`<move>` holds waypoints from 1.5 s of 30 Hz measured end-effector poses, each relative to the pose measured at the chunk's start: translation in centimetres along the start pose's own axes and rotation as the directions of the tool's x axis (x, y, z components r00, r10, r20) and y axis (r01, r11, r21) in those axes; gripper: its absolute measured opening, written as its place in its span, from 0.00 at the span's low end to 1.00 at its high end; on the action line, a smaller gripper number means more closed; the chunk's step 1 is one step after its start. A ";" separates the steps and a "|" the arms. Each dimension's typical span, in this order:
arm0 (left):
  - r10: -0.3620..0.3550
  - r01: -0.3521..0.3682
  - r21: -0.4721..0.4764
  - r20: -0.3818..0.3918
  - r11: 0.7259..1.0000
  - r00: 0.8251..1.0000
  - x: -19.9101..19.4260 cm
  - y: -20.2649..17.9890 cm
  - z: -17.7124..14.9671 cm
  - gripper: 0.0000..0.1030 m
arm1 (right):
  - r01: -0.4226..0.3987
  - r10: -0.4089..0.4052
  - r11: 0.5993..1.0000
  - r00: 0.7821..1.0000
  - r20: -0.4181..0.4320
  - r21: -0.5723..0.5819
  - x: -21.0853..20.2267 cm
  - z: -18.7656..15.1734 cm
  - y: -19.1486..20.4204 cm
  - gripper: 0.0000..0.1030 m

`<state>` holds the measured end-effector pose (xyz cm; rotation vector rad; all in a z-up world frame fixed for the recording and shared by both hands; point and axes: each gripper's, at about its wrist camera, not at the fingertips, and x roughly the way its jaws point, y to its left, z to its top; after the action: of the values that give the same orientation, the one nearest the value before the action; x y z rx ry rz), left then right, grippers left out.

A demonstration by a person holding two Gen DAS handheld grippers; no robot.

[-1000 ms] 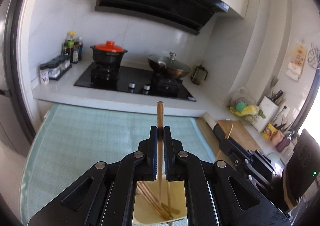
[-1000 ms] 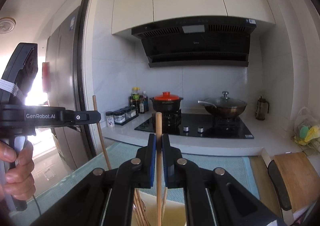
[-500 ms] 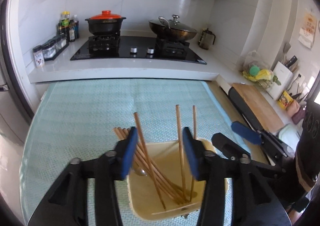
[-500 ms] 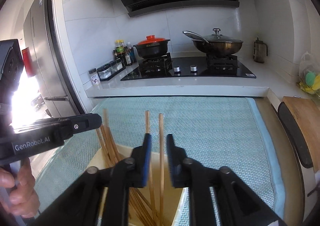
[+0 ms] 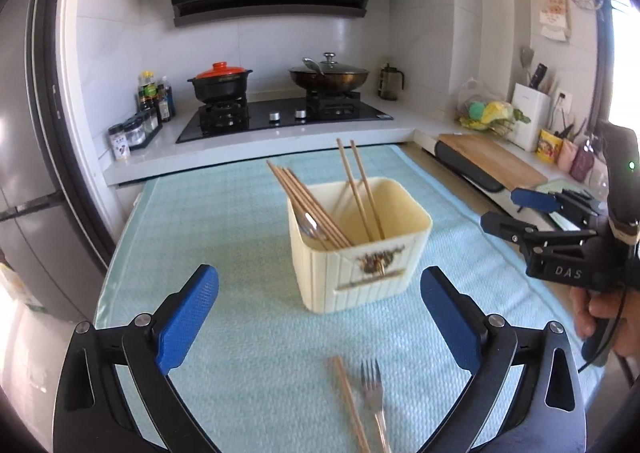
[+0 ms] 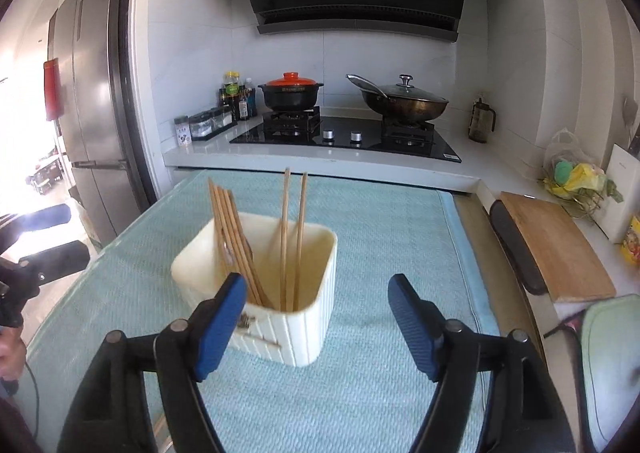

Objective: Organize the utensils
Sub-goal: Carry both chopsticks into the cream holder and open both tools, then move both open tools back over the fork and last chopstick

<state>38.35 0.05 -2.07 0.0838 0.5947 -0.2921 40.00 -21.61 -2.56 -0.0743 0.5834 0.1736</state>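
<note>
A cream ribbed utensil holder [image 5: 360, 253] stands near the middle of the desk [image 5: 224, 221], on a light-blue woven mat [image 5: 248, 353]. Inside it, a bundle of wooden chopsticks [image 5: 308, 205] leans toward its left wall beside a metal spoon [image 5: 308, 223], and two more chopsticks [image 5: 360, 189] stand tilted near the centre. Nearer the front edge of the desk, one loose chopstick [image 5: 350, 401] and a metal fork [image 5: 374, 393] lie side by side on the mat. The left hand-held gripper [image 5: 318, 317] hovers wide open above them, holding nothing. The right hand-held gripper [image 6: 316, 315] is also spread wide and empty, just in front of the holder. Behind the desk stands a gas hob [image 5: 280, 117].
</note>
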 end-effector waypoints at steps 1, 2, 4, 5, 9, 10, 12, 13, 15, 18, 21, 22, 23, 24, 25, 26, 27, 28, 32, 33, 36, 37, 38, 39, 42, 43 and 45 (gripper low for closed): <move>0.003 -0.003 0.017 -0.004 1.000 1.000 -0.8 -0.5 -1.0 0.98 | 0.012 -0.012 1.000 1.000 -0.002 -0.007 -1.0 -1.0 0.4 0.73; 0.011 -0.011 0.030 -0.004 0.999 1.000 -1.6 -1.0 -2.0 0.98 | 0.017 -0.017 1.000 1.000 0.001 -0.013 -2.0 -2.0 0.8 0.74; 0.027 -0.027 0.039 -0.008 0.999 1.000 -3.1 -1.7 -3.9 0.98 | 0.027 -0.027 0.999 1.000 0.013 -0.017 -3.9 -4.0 1.4 0.76; 0.028 -0.027 0.042 -0.013 0.999 1.000 -3.8 -2.1 -4.8 0.98 | 0.025 -0.025 1.000 0.999 0.022 -0.018 -4.6 -4.9 1.7 0.76; 0.003 -0.003 0.025 -0.034 1.000 0.999 -5.7 -3.1 -8.6 0.98 | 0.053 -0.054 0.999 0.998 0.031 0.007 -7.0 -8.9 2.8 0.77; 0.000 0.001 0.013 -0.046 1.000 0.999 -5.9 -3.2 -9.6 0.99 | 0.060 -0.060 0.998 0.998 0.027 0.017 -7.4 -10.0 3.1 0.77; -0.010 0.009 -0.015 -0.081 1.000 0.997 -5.8 -3.2 -11.3 0.99 | 0.067 -0.067 0.997 0.998 0.019 0.036 -8.1 -11.8 3.7 0.77; -0.013 0.010 -0.032 -0.100 0.999 0.995 -5.7 -3.1 -12.1 0.99 | 0.070 -0.070 0.997 0.997 0.017 0.039 -8.4 -12.7 4.0 0.77; -0.011 0.001 -0.071 -0.137 0.997 0.991 -5.1 -2.5 -13.5 0.99 | 0.077 -0.077 0.996 0.997 0.011 0.038 -9.0 -14.4 4.6 0.77; 0.020 -0.041 -0.116 -0.179 0.992 0.984 -4.4 -1.3 -15.2 0.99 | 0.084 -0.084 0.996 0.996 -0.010 0.035 -9.2 -16.1 5.0 0.77; 0.034 -0.071 -0.184 -0.196 0.980 0.980 -4.2 0.4 -16.8 0.99 | 0.090 -0.088 0.994 0.995 -0.035 0.054 -9.3 -17.4 4.9 0.77; 0.026 -0.071 -0.210 -0.208 0.975 0.978 -4.1 1.0 -17.3 0.99 | 0.088 -0.086 0.994 0.996 -0.039 0.062 -9.3 -17.8 4.8 0.77; 0.010 -0.063 -0.234 -0.222 0.970 0.975 -3.8 1.5 -17.6 0.99 | 0.085 -0.083 0.994 0.996 -0.043 0.068 -9.3 -18.1 4.8 0.77; -0.005 -0.055 -0.250 -0.234 0.967 0.972 -3.6 1.8 -17.8 0.99 | 0.080 -0.077 0.994 0.996 -0.049 0.073 -9.3 -18.4 4.7 0.77; -0.014 -0.051 -0.260 -0.244 0.964 0.970 -3.4 2.0 -18.0 0.99 | 0.071 -0.067 0.994 0.996 -0.060 0.079 -9.1 -18.6 4.7 0.77; -0.016 -0.052 -0.263 -0.251 0.963 0.968 -3.3 2.1 -18.1 0.99 | 0.059 -0.053 0.995 0.996 -0.071 0.084 -8.9 -18.8 4.7 0.77; -0.014 -0.055 -0.260 -0.254 0.964 0.967 -3.2 2.1 -18.2 0.99 | 0.044 -0.037 0.995 0.996 -0.083 0.091 -8.6 -19.0 4.8 0.77; -0.008 -0.060 -0.254 -0.258 0.965 0.966 -3.0 2.1 -18.3 0.99 | 0.031 -0.022 0.995 0.995 -0.095 0.097 -8.3 -19.1 4.8 0.77; 0.000 -0.069 -0.245 -0.273 0.967 0.962 -2.5 1.7 -18.6 0.99 | -0.023 0.036 0.994 0.991 -0.128 0.106 -7.1 -19.1 5.3 0.75; 0.001 -0.071 -0.244 -0.275 0.967 0.961 -2.5 1.7 -18.8 0.99 | -0.034 0.048 0.994 0.989 -0.137 0.102 -6.8 -19.1 5.5 0.73; 0.009 -0.082 -0.248 -0.280 0.965 0.960 -2.3 1.8 -18.9 0.99 | -0.071 0.086 0.993 0.980 -0.178 0.091 -5.4 -18.8 6.5 0.62; 0.011 -0.085 -0.254 -0.281 0.964 0.960 -2.3 1.9 -19.0 0.99 | -0.084 0.099 0.993 0.975 -0.198 0.085 -4.7 -18.8 7.0 0.58; 0.010 -0.086 -0.261 -0.281 0.961 0.960 -2.4 2.1 -19.0 0.99 | -0.098 0.113 0.992 0.969 -0.219 0.079 -4.0 -18.9 7.6 0.52; 0.008 -0.087 -0.268 -0.280 0.959 0.960 -2.4 2.3 -19.0 0.99 | -0.118 0.132 0.990 0.962 -0.238 0.072 -3.4 -18.9 8.3 0.48; 0.013 -0.095 -0.281 -0.279 0.955 0.960 -2.6 2.8 -18.9 0.99 | -0.169 0.173 0.985 0.950 -0.260 0.040 -1.9 -18.9 10.9 0.40; 0.018 -0.100 -0.282 -0.279 0.954 0.960 -2.7 2.9 -18.9 0.99 | -0.179 0.182 0.983 0.950 -0.254 0.036 -1.6 -18.7 11.6 0.40; 0.029 -0.112 -0.286 -0.280 0.952 0.960 -2.8 3.3 -19.0 0.99 | -0.190 0.193 0.981 0.950 -0.245 0.036 -0.7 -18.0 12.5 0.40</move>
<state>26.85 6.95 -16.19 -0.1501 0.9032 -0.1168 27.34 -11.58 -17.41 -0.0272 0.8417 0.3536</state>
